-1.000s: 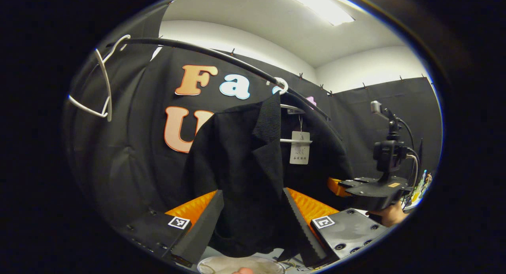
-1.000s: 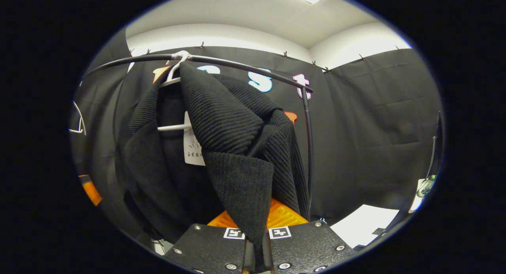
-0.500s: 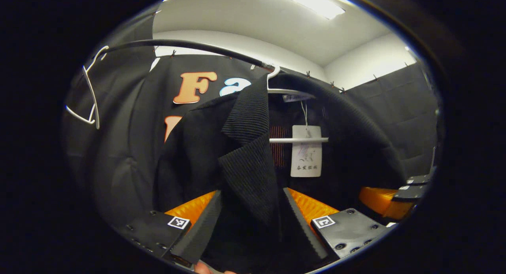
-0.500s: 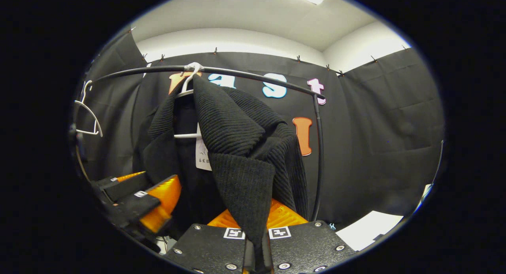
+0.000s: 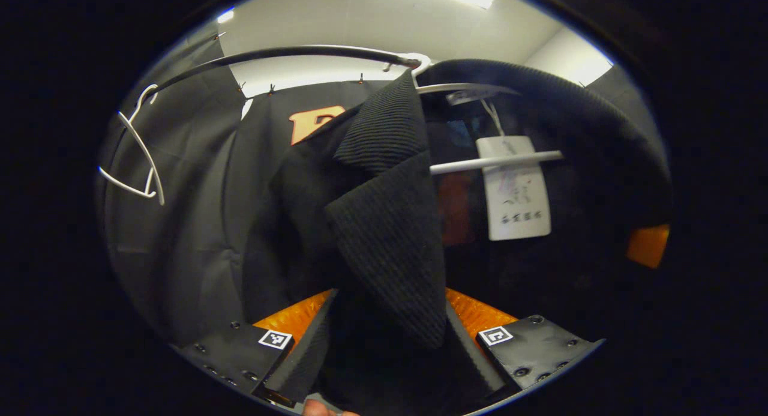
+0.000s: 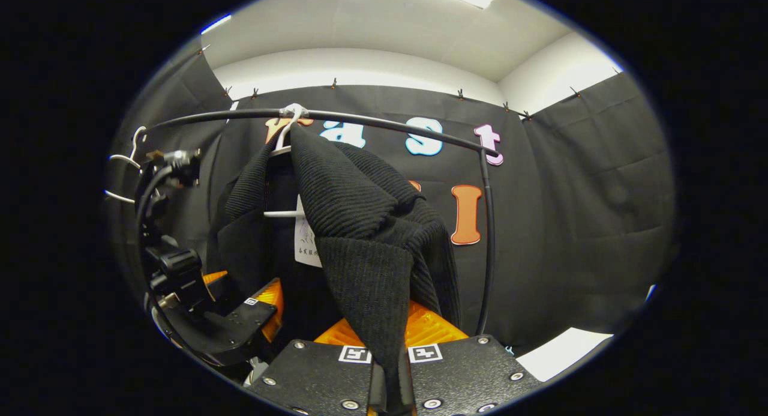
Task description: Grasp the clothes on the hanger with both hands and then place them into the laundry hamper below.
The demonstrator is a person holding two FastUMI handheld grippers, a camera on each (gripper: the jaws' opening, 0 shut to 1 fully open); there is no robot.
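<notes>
Nearest to me, my right gripper has its two black fingers pinched tight on the front edge of the black ribbed-knit jacket, the cloth running straight down into the narrow slit between them. My left gripper stands wide, its orange-backed fingers spread to either side of the jacket's other lapel; the lapel hangs between them and in front of them, but I judge neither finger presses on it yet. In the right gripper view, that left gripper sits low beside the garment's far front edge.

A little farther off, the jacket hangs on a thin white wire hanger, with a white paper tag dangling inside the collar. The hanger's hook sits over the black curved metal rail. Beyond, a second, bare white hanger hangs on the same rail.

I judge the step in hand to be the two-handed grasp, half done: one side held, the other only straddled. Next I should close the left fingers on the lapel, then lift both sides together to clear the hanger's shoulders before lowering. Where the hamper stands I cannot tell from here.
</notes>
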